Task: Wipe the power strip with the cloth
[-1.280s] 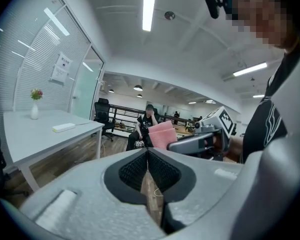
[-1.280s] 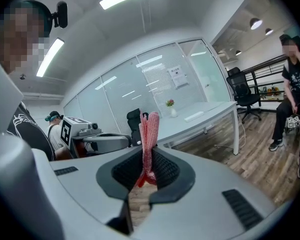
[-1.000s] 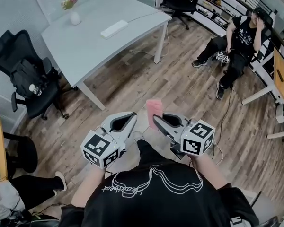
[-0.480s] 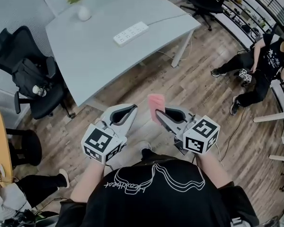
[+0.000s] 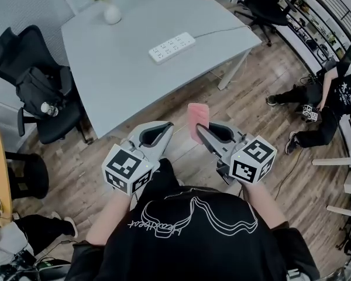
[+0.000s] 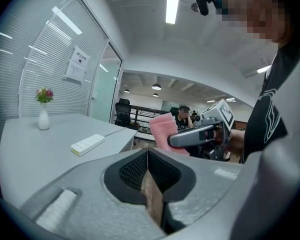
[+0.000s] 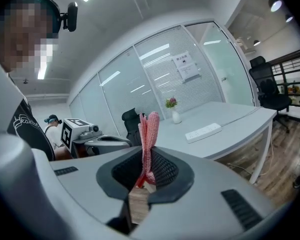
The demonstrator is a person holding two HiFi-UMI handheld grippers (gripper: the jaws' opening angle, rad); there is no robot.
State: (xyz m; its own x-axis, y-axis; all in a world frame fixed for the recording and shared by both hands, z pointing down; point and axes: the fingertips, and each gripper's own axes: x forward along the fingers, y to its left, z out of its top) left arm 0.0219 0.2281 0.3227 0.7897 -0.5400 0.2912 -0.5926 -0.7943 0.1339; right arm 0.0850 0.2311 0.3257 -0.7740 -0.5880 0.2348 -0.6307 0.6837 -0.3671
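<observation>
1. The white rectangular power strip (image 5: pixel 172 47) lies flat on the pale grey table (image 5: pixel 117 81), well apart from both grippers.
2. The pink folded cloth (image 5: pixel 198 115) stands upright, pinched in the right gripper (image 5: pixel 200 129).
3. The left gripper (image 5: pixel 167 127), jaws pressed together on nothing, is held beside it, and both point toward the table.

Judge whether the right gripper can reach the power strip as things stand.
Probably not from here: the right gripper, shut on the pink cloth, hangs short of the table, and the power strip lies well in from its edge. Nothing stands between.
</observation>
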